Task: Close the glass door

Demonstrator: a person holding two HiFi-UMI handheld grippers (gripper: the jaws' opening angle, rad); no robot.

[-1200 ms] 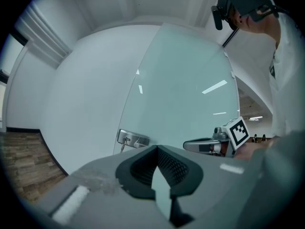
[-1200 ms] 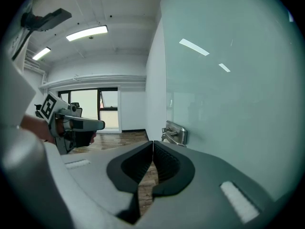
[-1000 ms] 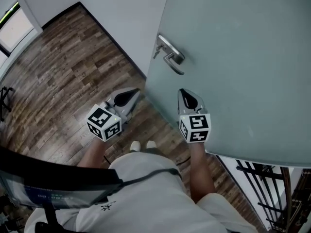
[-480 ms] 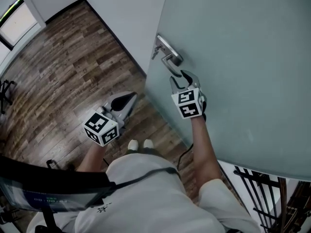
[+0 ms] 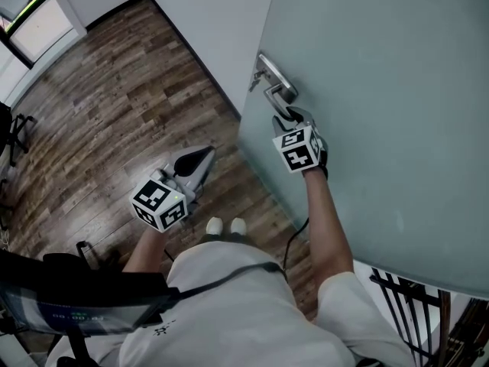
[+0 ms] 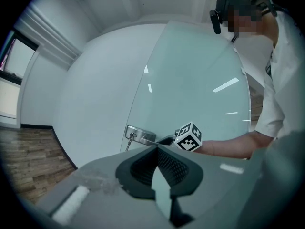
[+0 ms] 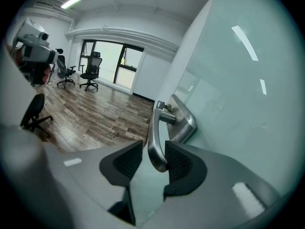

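Note:
The frosted glass door fills the right of the head view, its metal lever handle near the door's edge. My right gripper is at the handle. In the right gripper view the lever hangs between the two dark pads; the jaws have just been opening and are open around it, the left pad clear of the metal. My left gripper hangs lower left, away from the door, shut with nothing in it. It looks toward the handle and the right gripper's marker cube.
A white wall meets the door's edge. Wooden floor spreads to the left, with office chairs by a far window. A black railing stands at the lower right. My shoes are near the door's foot.
The right gripper has moved from below the handle up to it, and its jaws have gone from shut to open around the lever. The left gripper has hardly moved.

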